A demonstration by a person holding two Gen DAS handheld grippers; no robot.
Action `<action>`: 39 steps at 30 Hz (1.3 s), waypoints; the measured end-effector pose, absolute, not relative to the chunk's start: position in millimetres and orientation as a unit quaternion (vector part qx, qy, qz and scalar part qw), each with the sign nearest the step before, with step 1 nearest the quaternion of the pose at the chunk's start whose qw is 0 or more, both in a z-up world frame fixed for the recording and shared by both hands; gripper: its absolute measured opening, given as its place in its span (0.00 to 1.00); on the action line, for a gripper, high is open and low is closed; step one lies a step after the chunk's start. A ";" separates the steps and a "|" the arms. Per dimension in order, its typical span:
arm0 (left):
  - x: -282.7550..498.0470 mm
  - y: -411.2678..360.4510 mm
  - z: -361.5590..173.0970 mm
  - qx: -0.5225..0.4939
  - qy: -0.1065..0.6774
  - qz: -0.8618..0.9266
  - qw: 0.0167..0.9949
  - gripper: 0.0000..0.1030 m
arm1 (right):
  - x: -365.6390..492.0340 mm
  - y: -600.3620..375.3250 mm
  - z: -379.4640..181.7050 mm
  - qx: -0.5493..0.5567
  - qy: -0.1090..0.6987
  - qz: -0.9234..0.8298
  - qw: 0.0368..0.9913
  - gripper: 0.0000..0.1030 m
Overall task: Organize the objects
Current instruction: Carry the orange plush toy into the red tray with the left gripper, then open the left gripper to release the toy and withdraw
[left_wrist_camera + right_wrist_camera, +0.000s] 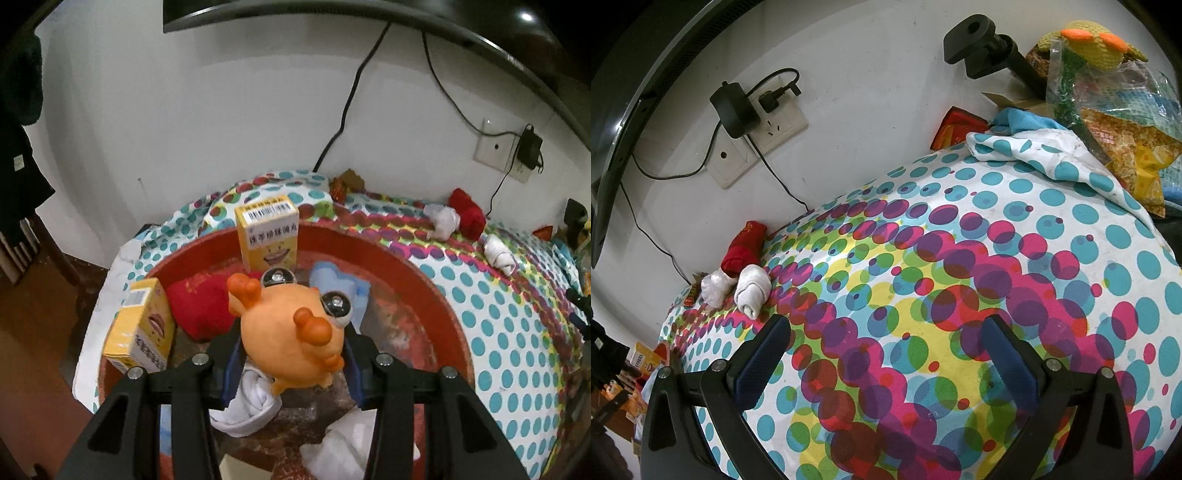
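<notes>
Clamped between the blue-padded jaws of the left gripper is an orange toy: a smooth, rounded rubbery body with stubby darker-orange claws and two glossy bulging eyes. It hangs over a round red basin whose inner wall is scuffed and blotchy. Inside the basin a yellow carton stands upright at the far rim, printed with a barcode and a grinning cartoon mouth; a second yellow carton leans at the left edge. Between them lies a soft red cloth bundle, and a pale blue cloth lies behind the toy. Crumpled white socks lie on the basin floor under the jaws. The basin sits on a dotted tablecloth, white with teal spots and a band of overlapping colours. Farther back on the cloth are a rolled red sock and white rolled socks.

From the right wrist, the right gripper stands spread wide with nothing between its matte blue pads, above the bare tablecloth, where magenta, purple, green and yellow circles overlap. Near the wall, one red roll touches two tight white rolls. At the upper right are a crinkled clear plastic bag and a knitted yellow toy.
</notes>
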State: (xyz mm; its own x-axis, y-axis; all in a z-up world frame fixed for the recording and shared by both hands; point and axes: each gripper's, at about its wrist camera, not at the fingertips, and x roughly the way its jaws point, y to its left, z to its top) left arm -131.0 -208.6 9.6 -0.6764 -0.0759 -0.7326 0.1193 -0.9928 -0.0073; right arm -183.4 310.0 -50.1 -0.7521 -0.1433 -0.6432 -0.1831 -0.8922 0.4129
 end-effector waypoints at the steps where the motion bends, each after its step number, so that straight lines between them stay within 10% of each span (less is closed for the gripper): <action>1: -132.0 -208.4 6.3 0.402 0.027 -0.914 0.055 0.45 | -183.3 309.9 -50.0 -0.352 0.232 0.907 0.011 1.00; 39: -148.9 -209.1 -32.8 0.443 0.026 -0.889 0.108 0.49 | -181.9 308.2 -49.4 -0.353 0.231 0.906 0.011 1.00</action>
